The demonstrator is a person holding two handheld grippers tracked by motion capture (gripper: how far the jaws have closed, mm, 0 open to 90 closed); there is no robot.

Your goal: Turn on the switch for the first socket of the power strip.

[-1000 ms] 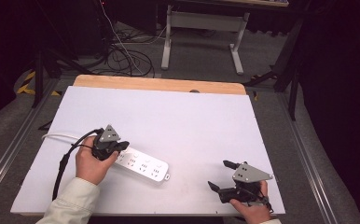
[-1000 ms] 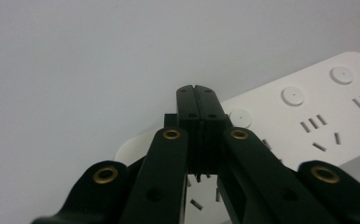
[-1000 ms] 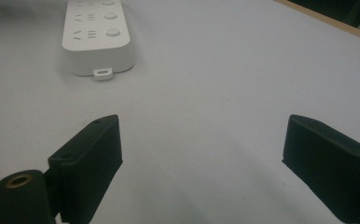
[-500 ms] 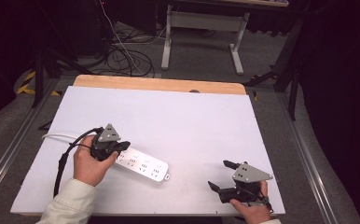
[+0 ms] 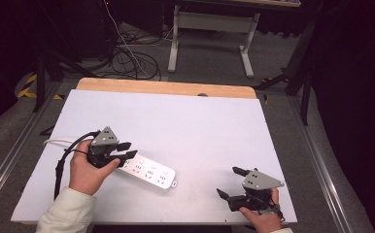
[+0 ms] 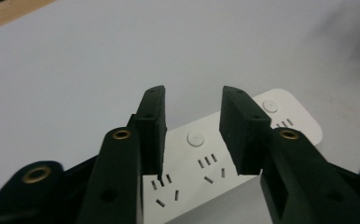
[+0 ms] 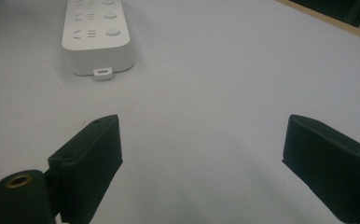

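A white power strip (image 5: 149, 171) lies flat on the white tabletop (image 5: 185, 121), left of centre near the front. My left gripper (image 5: 132, 149) hovers over the strip's left end, jaws a little apart. In the left gripper view, the strip (image 6: 206, 158) with its sockets and round buttons shows below and between the jaws of the left gripper (image 6: 193, 93); nothing is clamped. My right gripper (image 5: 227, 181) rests at the front right, wide open and empty. The right gripper (image 7: 204, 123) looks across bare table toward the strip's end (image 7: 96, 37).
The strip's white cord (image 5: 59, 142) runs off to the left behind my left hand. A wooden strip (image 5: 166, 87) borders the table's far edge. Beyond it, on the floor, stand a grey metal frame (image 5: 210, 24) and tangled cables (image 5: 132, 58).
My left hand and gripper have edged slightly to the left over the strip's end. The right gripper has stayed where it was.
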